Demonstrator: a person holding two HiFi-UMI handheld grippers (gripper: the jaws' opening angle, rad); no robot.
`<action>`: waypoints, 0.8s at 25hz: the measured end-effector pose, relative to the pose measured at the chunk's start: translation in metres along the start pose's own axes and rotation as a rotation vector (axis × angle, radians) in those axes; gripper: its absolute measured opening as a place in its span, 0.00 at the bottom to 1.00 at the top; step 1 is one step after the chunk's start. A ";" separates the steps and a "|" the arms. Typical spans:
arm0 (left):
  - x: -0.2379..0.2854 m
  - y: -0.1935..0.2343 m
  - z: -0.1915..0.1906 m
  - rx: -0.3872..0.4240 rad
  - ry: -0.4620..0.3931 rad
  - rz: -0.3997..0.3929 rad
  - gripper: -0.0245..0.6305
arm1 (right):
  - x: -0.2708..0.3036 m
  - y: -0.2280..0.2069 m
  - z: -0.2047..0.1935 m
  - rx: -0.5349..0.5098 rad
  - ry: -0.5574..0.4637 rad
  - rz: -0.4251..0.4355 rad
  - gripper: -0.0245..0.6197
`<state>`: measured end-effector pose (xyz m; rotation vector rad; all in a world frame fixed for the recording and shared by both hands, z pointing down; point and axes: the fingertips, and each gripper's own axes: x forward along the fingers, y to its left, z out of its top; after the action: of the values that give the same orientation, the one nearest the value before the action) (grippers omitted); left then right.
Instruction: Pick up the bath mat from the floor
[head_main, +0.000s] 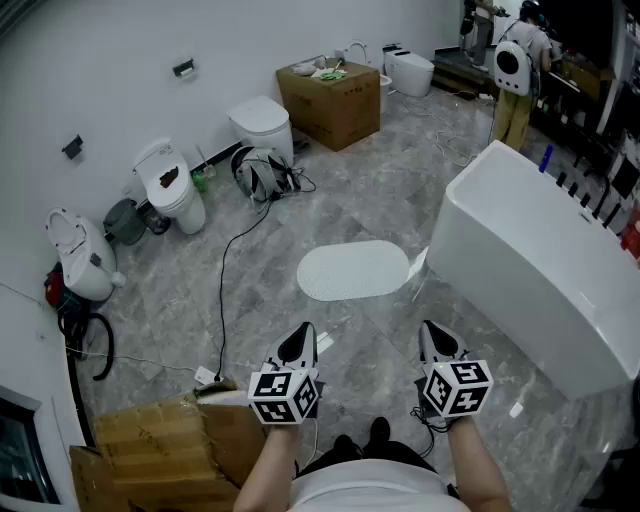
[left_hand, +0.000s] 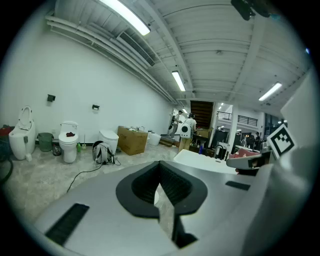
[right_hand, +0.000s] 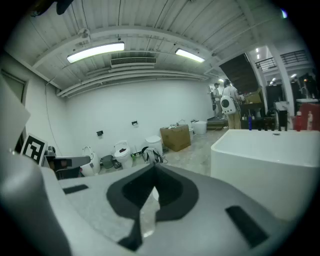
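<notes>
operator: state of the tools, nearest first.

checker: left gripper (head_main: 300, 342) and right gripper (head_main: 436, 340) sit side by side at 6 o'clock in the head view, both aimed toward 12 and tipped slightly down. in each gripper view the dark jaws meet with nothing between them: both are closed and empty.

operator: location of the bath mat?

checker: the bath mat (head_main: 352, 270) lies flat on the grey floor (head_main: 330, 200), ahead of both tools and apart from them. from the left gripper it sits at about 1 o'clock, and from the right gripper at about 11 o'clock.

operator: long axis?

checker: the oval runs roughly 9 to 3, across the line of approach, so its near long edge faces the jaws. its 3 o'clock end lies near the corner of the white bathtub (head_main: 540, 250).

operator: nearer hand?

checker: judged, the left, by a small margin, since the mat's centre sits left of the midline between the tools. the jaws would need to open before taking the near edge. beyond the mat, near 12 o'clock, stands a cardboard box (head_main: 330, 100).
</notes>
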<state>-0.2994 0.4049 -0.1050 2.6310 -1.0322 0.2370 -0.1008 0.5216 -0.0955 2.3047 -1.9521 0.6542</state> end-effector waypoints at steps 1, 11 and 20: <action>0.000 -0.002 0.000 0.005 0.000 -0.002 0.04 | -0.001 -0.001 -0.001 -0.001 0.000 -0.002 0.04; 0.002 -0.007 -0.003 0.011 0.001 0.023 0.04 | -0.007 -0.016 -0.002 -0.021 -0.005 -0.026 0.04; 0.007 -0.016 -0.005 -0.001 -0.003 0.065 0.13 | -0.013 -0.050 0.005 -0.055 -0.039 -0.074 0.04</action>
<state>-0.2842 0.4133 -0.1018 2.6007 -1.1198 0.2469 -0.0529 0.5425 -0.0928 2.3614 -1.8651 0.5457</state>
